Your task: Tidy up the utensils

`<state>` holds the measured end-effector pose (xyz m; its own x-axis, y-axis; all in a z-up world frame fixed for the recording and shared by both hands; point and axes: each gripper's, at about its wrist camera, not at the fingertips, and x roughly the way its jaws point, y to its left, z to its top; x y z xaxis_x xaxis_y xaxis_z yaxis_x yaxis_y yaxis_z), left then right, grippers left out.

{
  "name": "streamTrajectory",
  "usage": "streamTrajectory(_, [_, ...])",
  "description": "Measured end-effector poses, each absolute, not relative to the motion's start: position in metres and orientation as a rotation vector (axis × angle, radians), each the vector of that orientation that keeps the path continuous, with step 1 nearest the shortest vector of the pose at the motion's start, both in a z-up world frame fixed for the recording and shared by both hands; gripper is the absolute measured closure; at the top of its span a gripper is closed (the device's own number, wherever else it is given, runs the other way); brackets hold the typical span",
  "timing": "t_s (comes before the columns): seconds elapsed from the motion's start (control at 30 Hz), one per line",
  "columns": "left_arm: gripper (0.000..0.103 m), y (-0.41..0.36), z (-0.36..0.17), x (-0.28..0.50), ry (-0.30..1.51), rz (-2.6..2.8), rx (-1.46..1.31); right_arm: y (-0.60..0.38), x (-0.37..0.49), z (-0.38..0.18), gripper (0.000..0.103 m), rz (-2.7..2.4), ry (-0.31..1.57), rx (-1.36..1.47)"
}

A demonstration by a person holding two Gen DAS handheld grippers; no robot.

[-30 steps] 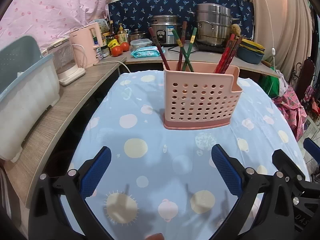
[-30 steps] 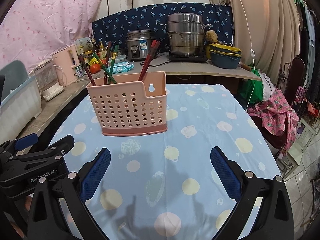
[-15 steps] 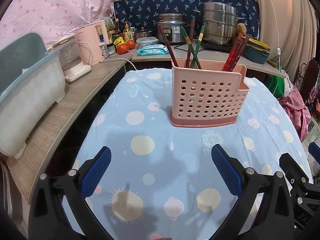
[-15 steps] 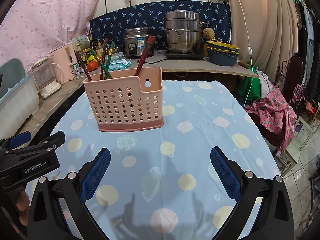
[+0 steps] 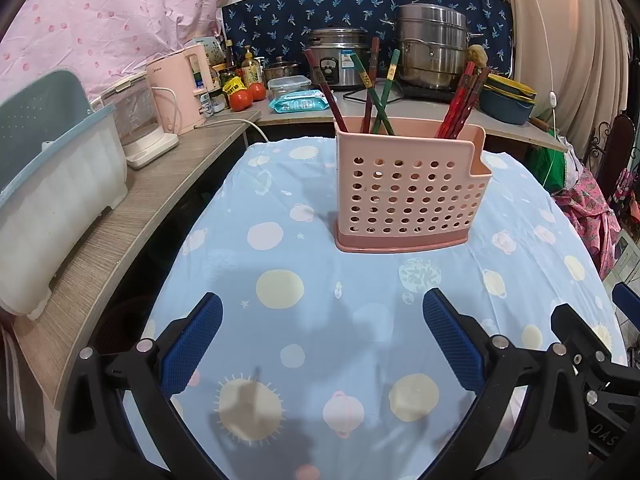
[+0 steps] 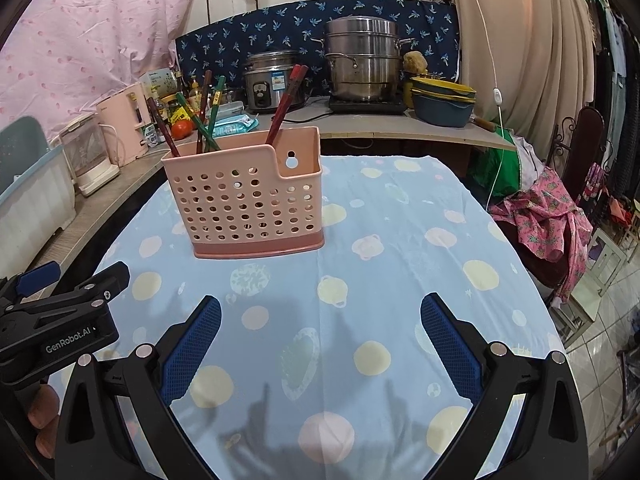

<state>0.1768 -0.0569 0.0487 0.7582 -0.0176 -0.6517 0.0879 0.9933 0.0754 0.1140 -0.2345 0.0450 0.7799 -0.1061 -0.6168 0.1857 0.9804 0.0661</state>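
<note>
progress: looks basically done, all chopsticks (image 5: 460, 102) standing in the pink utensil holder (image 5: 404, 188) mid-table (image 5: 320, 340), no loose ones in view | left gripper (image 5: 322, 340) jaws spread, empty | right gripper (image 6: 320, 340) same, holding nothing

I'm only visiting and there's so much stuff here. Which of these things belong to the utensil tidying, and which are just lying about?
Part of the job:
- pink holder
- chopsticks standing in it
- left gripper and right gripper, both empty with jaws open

Just lying about:
- rice cooker
- steel steamer pot
- pink kettle
- tomatoes
- wet wipes
- stacked bowls
</note>
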Motion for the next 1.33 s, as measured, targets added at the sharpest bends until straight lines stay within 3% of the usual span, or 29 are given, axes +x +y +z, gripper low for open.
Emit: streamTrajectory(1.33, [0.007,-0.0587,0.0433,0.1784,0.719,-0.067,0.109,-0.237,0.112,0.0419,0.007,-0.164,0.661,0.125])
